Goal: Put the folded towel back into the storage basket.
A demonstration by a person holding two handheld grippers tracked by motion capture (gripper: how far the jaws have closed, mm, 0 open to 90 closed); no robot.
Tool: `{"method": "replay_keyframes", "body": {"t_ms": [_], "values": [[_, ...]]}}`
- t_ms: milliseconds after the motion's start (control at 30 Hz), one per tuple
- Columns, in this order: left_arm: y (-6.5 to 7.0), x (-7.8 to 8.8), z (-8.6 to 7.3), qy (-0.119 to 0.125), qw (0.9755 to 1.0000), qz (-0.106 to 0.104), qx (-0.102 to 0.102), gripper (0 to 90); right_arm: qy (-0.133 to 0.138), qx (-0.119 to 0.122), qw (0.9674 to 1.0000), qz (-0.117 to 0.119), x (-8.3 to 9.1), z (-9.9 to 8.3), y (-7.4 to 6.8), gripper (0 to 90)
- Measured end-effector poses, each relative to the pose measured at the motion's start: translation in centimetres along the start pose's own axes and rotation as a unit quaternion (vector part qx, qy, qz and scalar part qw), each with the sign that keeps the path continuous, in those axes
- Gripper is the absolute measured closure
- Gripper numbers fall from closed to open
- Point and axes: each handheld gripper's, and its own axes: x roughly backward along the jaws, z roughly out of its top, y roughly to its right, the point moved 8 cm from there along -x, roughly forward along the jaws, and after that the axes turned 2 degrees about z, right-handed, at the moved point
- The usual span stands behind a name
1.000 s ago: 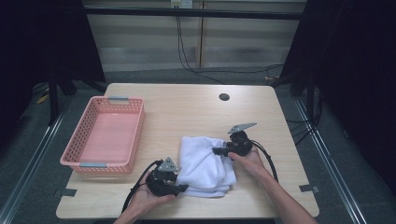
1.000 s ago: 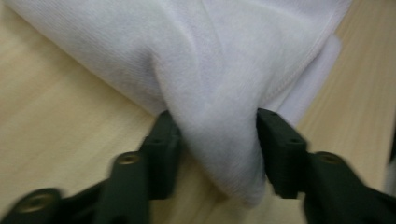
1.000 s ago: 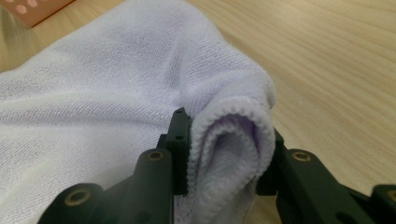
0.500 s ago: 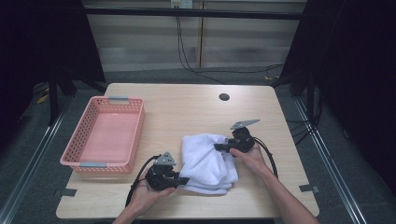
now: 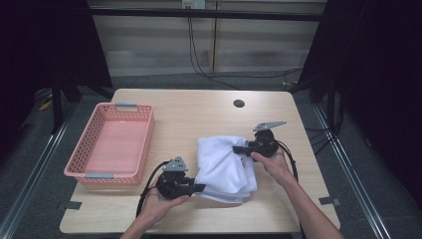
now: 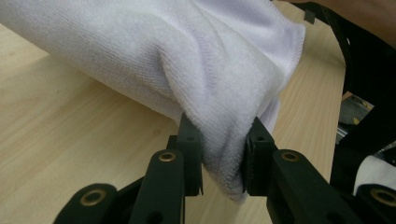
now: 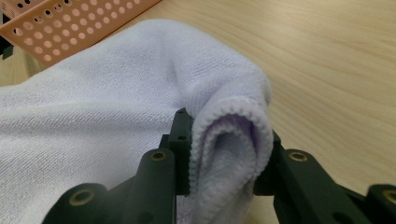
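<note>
Pinching the white towel (image 6: 219, 88) at a folded corner, the left tongs (image 6: 223, 161) have just closed further, and the cloth is pressed between the two black pads. In the high view the left tongs (image 5: 198, 187) sit at the towel's near left corner. The right tongs (image 7: 224, 154) are clamped on a thick folded edge of the same towel, with its stitched hem bulging between the pads; from above, the right tongs (image 5: 239, 148) hold the far right side. The towel (image 5: 224, 167) hangs between both grips in the middle-right part of the tabletop (image 5: 199, 114), partly raised from the wood. A pink basket (image 5: 89, 149) stands well apart on the left side. A small dark hole (image 5: 239, 103) is near the far edge.
</note>
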Motion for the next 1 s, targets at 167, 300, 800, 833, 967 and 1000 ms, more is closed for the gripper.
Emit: {"method": "replay_keyframes", "body": {"t_ms": [167,300,800,833,967,1000], "values": [[0.2,0.5,1.2,0.014,0.9999,-0.002,-0.005,73.5,-0.001,0.002,1.0000,-0.002,0.2,1.0,0.0,68.6],[0.1,1.2,2.0,0.026,0.9996,-0.004,-0.005,73.6,0.007,0.003,1.0000,0.000,0.8,2.0,-0.1,68.7],[-0.9,3.1,4.0,0.050,0.9987,0.005,-0.005,73.7,0.023,0.008,0.9997,0.008,1.4,5.5,-0.4,68.8],[-1.0,3.3,4.1,0.051,0.9986,0.008,-0.007,73.7,0.023,0.009,0.9997,0.009,1.5,5.6,-0.4,68.8],[-1.4,3.8,4.5,0.060,0.9981,0.010,0.000,73.6,0.026,0.012,0.9995,0.010,1.5,6.6,-0.5,68.8],[-1.6,3.9,4.6,0.059,0.9982,0.012,0.000,73.6,0.030,0.012,0.9994,0.011,1.5,6.9,-0.5,68.8]]}}
